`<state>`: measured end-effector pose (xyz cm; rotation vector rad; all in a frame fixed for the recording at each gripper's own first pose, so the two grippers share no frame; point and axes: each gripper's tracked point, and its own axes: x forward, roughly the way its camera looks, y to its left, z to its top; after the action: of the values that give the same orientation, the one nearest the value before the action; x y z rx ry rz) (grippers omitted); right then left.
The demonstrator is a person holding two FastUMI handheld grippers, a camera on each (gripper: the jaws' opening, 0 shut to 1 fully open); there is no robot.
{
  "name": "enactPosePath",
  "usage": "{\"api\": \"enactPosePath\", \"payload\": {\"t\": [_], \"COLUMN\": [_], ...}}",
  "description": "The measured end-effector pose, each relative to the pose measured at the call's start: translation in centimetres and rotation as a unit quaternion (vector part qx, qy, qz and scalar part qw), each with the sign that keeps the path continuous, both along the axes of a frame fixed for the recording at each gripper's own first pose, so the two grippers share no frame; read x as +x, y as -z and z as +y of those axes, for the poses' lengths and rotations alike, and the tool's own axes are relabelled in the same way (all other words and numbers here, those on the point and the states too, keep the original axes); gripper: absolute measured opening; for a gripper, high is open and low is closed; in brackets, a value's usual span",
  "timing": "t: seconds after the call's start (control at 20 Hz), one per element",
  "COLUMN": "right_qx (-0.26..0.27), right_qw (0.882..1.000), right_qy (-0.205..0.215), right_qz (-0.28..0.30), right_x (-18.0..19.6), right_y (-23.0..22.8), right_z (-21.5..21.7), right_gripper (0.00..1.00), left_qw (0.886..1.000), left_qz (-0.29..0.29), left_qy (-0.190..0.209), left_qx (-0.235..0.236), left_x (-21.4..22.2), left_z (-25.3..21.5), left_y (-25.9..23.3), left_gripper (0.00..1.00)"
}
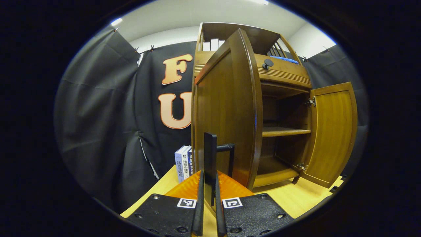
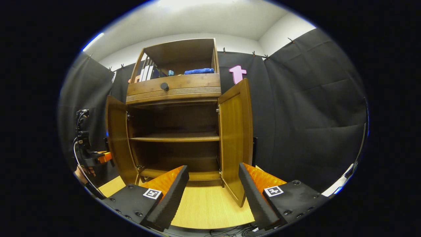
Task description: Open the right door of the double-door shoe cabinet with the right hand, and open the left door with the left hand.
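Left gripper (image 1: 210, 210) clamped on the black handle (image 1: 210, 164) of the left door (image 1: 227, 112), swung wide open near the table's left edge. Right gripper (image 2: 213, 192) with fingers apart, holding nothing, just before the open right door (image 2: 235, 138). Behind, cabinet (image 2: 174, 87) open, shelf (image 2: 174, 138) bare. Risk, as judged: pulling further could strain the left hinges or drag the cabinet toward the table's front edge; a sideways pull could slip the handle out.

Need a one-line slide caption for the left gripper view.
Left claw shut on the left door's handle, door swung open; right door open.
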<state>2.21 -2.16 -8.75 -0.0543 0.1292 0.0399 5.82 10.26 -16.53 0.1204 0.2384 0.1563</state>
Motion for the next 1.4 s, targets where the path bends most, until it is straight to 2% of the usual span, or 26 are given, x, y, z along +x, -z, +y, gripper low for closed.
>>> {"api": "enactPosePath", "payload": {"t": [0.1, 0.15, 0.2, 0.3, 0.4, 0.45, 0.5, 0.6, 0.65, 0.9, 1.05, 1.15, 1.2, 1.3, 1.35, 1.4], "right_qx": [0.003, 0.003, 0.003, 0.004, 0.004, 0.004, 0.003, -0.001, -0.004, -0.014, -0.017, -0.016, -0.013, -0.007, -0.005, -0.003], "right_qw": [1.000, 1.000, 1.000, 1.000, 1.000, 1.000, 1.000, 1.000, 1.000, 0.999, 0.999, 0.999, 0.999, 0.999, 0.999, 0.999], "right_qy": [-0.001, -0.002, -0.004, -0.007, -0.011, -0.014, -0.017, -0.023, -0.025, -0.035, -0.034, -0.036, -0.036, -0.038, -0.040, -0.042], "right_qz": [0.001, 0.002, 0.004, 0.006, 0.008, 0.009, 0.010, 0.014, 0.014, 0.016, 0.021, 0.024, 0.024, 0.024, 0.024, 0.024], "right_x": [0.3, 0.4, 0.5, 0.9, 1.1, 1.3, 1.3, 1.4, 1.4, 1.1, 0.7, 0.6, 0.8, 0.8, 0.7, 0.8], "right_y": [0.1, 0.2, 0.2, 0.4, 0.5, 0.6, 0.7, 0.9, 0.9, 0.7, 1.1, 1.3, 1.2, 1.3, 1.3, 1.4], "right_z": [0.2, 0.3, 0.4, 0.6, 1.0, 1.2, 1.4, 1.6, 1.8, 2.6, 2.6, 2.8, 2.9, 3.2, 3.3, 3.6], "right_gripper": [0.98, 0.98, 0.98, 0.98, 0.98, 0.98, 0.98, 0.98, 0.98, 0.98, 0.98, 0.98, 0.98, 0.98, 0.98, 0.98], "left_qw": [1.000, 1.000, 1.000, 0.999, 0.999, 0.998, 0.998, 0.998, 0.997, 0.997, 0.997, 0.998, 0.998, 0.997, 0.996, 0.996], "left_qz": [-0.002, -0.005, -0.007, -0.009, -0.016, -0.019, -0.020, -0.018, -0.018, -0.017, -0.020, -0.017, -0.019, -0.037, -0.045, -0.054], "left_qy": [0.008, 0.012, 0.013, 0.007, -0.007, 0.001, 0.010, 0.025, 0.032, 0.057, 0.057, 0.041, 0.031, 0.023, 0.021, 0.017], "left_qx": [-0.009, -0.016, -0.023, -0.037, -0.050, -0.056, -0.061, -0.063, -0.061, -0.051, -0.039, -0.039, -0.046, -0.069, -0.076, -0.072], "left_x": [-0.3, -0.5, -0.5, -0.7, -1.1, -0.8, -0.9, -1.1, -1.1, -2.0, -4.1, -5.9, -7.0, -9.0, -9.7, -10.2], "left_z": [0.9, 1.4, 1.9, 3.5, 5.2, 5.7, 6.1, 7.0, 7.4, 8.0, 7.9, 8.2, 8.2, 7.4, 6.9, 6.6], "left_y": [0.1, 0.0, 0.0, 0.1, -0.1, 0.1, 0.1, 0.2, -0.1, -0.4, -0.7, -0.8, -1.2, -2.6, -3.6, -4.7], "left_gripper": [0.18, 0.13, 0.13, 0.18, 0.18, 0.02, 0.10, 0.12, 0.18, 0.22, 0.21, 0.22, 0.19, 0.07, 0.22, 0.07]}}
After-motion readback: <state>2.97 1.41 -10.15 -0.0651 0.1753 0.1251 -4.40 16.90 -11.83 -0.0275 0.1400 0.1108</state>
